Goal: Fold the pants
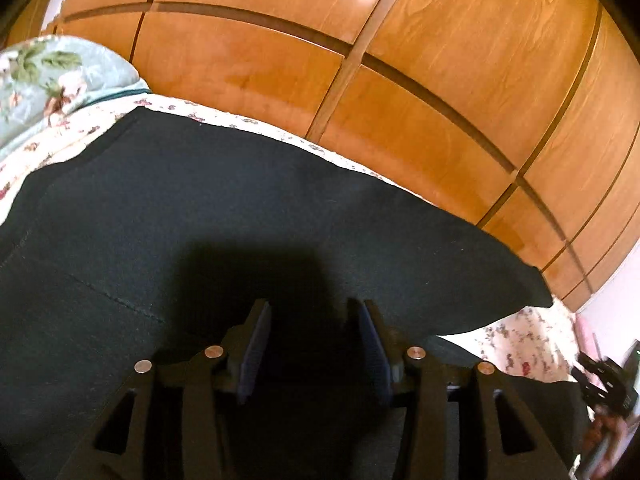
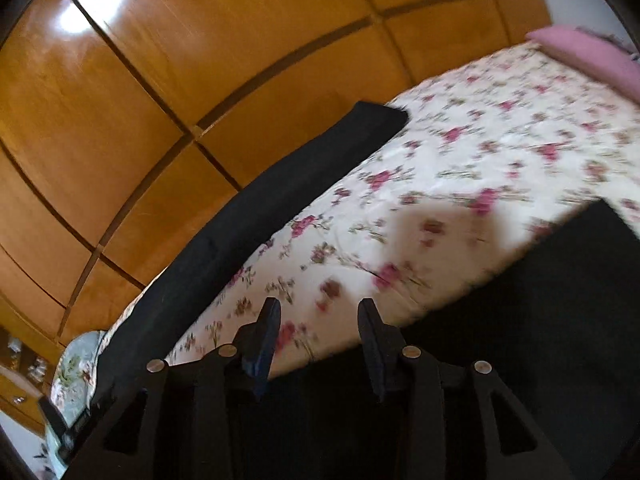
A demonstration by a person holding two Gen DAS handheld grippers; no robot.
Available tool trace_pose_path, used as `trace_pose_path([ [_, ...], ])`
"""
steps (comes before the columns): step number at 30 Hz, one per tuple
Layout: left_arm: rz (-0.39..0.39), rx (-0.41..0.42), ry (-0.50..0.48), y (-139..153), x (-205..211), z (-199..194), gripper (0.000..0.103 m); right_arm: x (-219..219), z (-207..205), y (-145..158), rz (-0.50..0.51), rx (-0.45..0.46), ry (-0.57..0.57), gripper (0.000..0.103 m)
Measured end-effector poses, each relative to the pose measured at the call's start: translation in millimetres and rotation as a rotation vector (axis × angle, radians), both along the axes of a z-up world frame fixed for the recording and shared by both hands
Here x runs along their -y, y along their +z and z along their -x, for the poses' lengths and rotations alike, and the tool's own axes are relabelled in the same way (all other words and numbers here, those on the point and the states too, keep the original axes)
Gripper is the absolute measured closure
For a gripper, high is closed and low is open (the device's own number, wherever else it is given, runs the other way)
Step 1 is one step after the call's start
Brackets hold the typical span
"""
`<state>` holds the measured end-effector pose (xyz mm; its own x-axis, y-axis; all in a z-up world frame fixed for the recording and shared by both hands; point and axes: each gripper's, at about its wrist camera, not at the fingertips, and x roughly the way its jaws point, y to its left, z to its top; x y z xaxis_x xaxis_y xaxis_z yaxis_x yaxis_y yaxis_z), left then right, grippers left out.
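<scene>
Lying under both open tools (image 1: 314,320) (image 2: 320,320), black pants (image 1: 240,208) cover floral bedspread (image 2: 480,152).

Dark pants (image 1: 240,200) lie spread flat, legs apart, on the floral bedspread (image 2: 480,152).

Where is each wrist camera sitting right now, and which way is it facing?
Left wrist: sits behind the left gripper, low over the black pants, facing across them to the wooden wardrobe; its own open fingers show, and the other gripper at the right edge.
Right wrist: sits behind the right gripper, over the floral bedspread, facing a pants leg along the bed edge; its own open fingers show.
Shared: pants, bedspread, wardrobe.
</scene>
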<state>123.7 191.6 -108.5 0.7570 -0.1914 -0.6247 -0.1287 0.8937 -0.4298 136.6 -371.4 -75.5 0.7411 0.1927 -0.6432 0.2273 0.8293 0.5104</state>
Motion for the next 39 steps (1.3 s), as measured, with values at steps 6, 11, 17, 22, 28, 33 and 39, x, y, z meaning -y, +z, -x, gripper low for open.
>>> trace_pose_path([
  [6,0.031,0.014,-0.009,-1.4,-3.5,2.1,0.052,8.3,-70.3,-22.2,-0.128,-0.035,-0.030,0.062],
  [11,0.033,0.022,-0.013,-4.2,-3.0,1.0,0.050,28.4,-115.7,-32.1,-0.172,-0.023,-0.118,0.062],
  [17,0.031,0.031,-0.019,-8.4,-2.8,-3.4,0.048,48.9,-156.7,-35.2,-0.192,-0.024,-0.216,0.066],
  [22,0.041,0.036,-0.027,-8.8,-4.6,-4.3,0.047,54.2,-163.0,-36.5,-0.188,-0.032,-0.243,0.086],
  [28,0.051,0.035,-0.031,-9.1,-6.2,-5.4,0.046,57.8,-127.4,-18.2,-0.145,-0.003,-0.260,0.090],
  [33,0.058,0.034,-0.035,-9.4,-7.8,-5.2,0.046,61.9,-81.5,-3.9,-0.099,-0.025,-0.276,0.091],
  [39,0.062,0.031,-0.036,-8.8,-7.8,-6.4,0.046,73.7,-40.4,-8.4,-0.005,-0.081,-0.367,0.103],
])
